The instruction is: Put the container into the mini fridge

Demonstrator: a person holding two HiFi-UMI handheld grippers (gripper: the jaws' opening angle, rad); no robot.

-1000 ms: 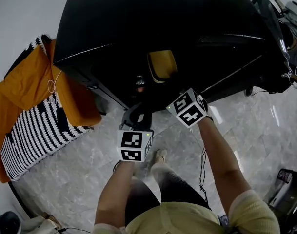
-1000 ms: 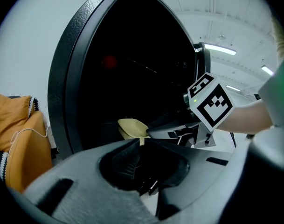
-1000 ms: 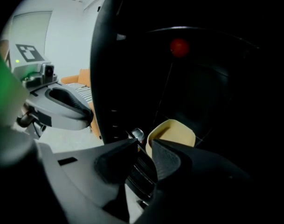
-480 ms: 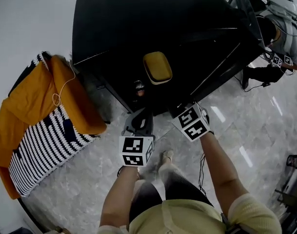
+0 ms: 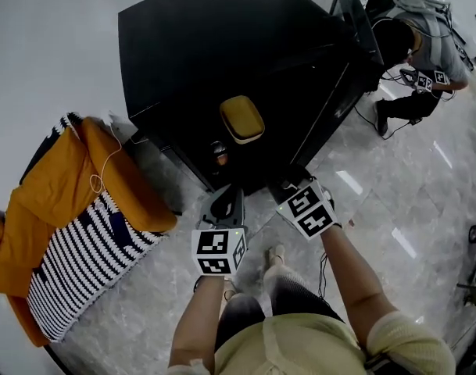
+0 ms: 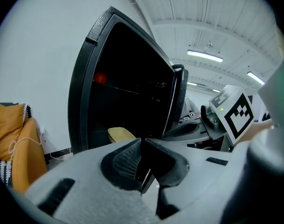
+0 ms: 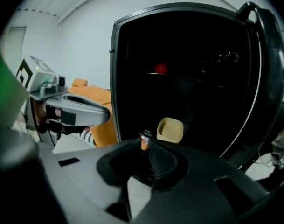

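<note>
The yellow container (image 5: 242, 119) sits inside the open black mini fridge (image 5: 214, 45), on its lower shelf. It also shows in the left gripper view as the container (image 6: 120, 134) and in the right gripper view as the container (image 7: 170, 129). A small can (image 5: 220, 153) stands in front of it, near the fridge's front edge. My left gripper (image 5: 224, 199) and right gripper (image 5: 288, 184) hover over the floor just outside the fridge opening, both shut with nothing held. The left gripper (image 6: 141, 143) and the right gripper (image 7: 148, 145) show their jaws closed together.
The fridge door (image 5: 353, 30) stands open to the right. An orange blanket over a black-and-white striped cushion (image 5: 73, 209) lies on the left. Another person (image 5: 425, 37) crouches at the far right. A red item (image 7: 161, 69) sits on the upper shelf. Grey marble floor (image 5: 386, 209) lies below.
Both grippers have drawn back from the fridge toward me, and the view has pulled away. The container stays inside on the shelf.
</note>
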